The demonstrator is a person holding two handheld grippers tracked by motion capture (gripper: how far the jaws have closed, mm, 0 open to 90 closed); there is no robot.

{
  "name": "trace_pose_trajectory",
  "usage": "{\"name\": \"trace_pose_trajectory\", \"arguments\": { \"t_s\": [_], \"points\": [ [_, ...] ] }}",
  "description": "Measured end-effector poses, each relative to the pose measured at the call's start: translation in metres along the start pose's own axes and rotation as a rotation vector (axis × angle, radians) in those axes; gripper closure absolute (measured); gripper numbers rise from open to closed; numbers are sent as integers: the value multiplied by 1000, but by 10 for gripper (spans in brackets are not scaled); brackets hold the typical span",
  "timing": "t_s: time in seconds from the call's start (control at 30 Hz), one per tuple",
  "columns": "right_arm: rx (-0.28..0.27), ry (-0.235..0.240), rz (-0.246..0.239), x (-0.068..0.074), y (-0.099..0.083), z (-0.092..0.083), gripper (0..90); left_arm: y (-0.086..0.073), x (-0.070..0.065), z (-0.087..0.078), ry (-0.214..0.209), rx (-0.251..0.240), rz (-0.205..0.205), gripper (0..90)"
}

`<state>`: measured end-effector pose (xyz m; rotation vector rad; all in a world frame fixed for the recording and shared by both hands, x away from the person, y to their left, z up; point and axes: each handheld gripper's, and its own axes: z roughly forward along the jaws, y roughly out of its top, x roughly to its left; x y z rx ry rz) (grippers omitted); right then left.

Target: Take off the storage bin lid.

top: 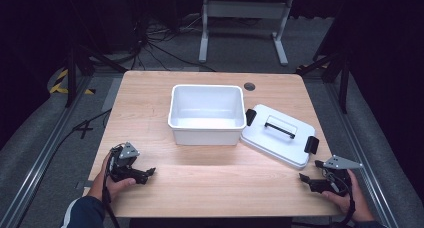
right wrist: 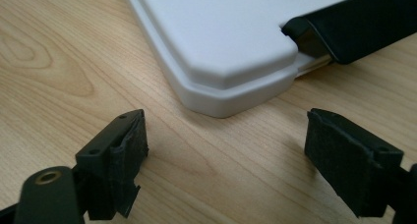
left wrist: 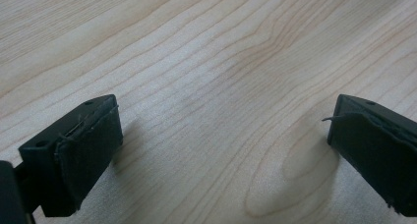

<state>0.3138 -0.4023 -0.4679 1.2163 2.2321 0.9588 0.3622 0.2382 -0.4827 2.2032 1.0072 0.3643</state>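
Observation:
A white plastic bin (top: 206,113) stands open-topped in the middle of the wooden table (top: 210,183). Its white lid (top: 277,134), with a black handle and black end clips, lies flat to the right of the bin. My left gripper (top: 148,174) rests near the front left of the table, jaws wide open over bare wood (left wrist: 223,121). My right gripper (top: 310,170) sits low at the front right, just short of the lid's near corner (right wrist: 221,47). It is open (right wrist: 226,135) with nothing between its jaws. One black clip (right wrist: 354,27) shows at the upper right.
A round cable hole (top: 249,86) sits near the table's far edge behind the bin. Metal rails run along the floor on both sides. A white desk frame (top: 245,18) and loose cables lie beyond the table.

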Motion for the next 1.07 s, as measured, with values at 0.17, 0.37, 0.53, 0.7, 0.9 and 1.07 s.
{"name": "trace_pose_trajectory", "arguments": {
  "t_s": [0.17, 0.37, 0.53, 0.7, 0.9, 1.07],
  "points": [
    [-1, 0, 7, 0, 0, 0, 160, 0, 0, 1, 2, -6, 6, 5],
    [-2, -1, 6, 0, 0, 0, 160, 0, 0, 0, 2, -4, 3, 5],
    [-2, 0, 6, 0, 0, 0, 160, 1, 2, 1, 3, -7, 19, 2],
    [-2, 1, 6, 0, 0, 1, 158, 1, 2, 1, 3, -7, 19, 2],
    [-2, 2, 5, 0, 0, 1, 158, 1, 2, 1, 5, -9, 24, 1],
    [-2, 2, 5, 0, 0, 1, 158, 1, 2, 1, 4, -9, 21, 1]
  ]
}}
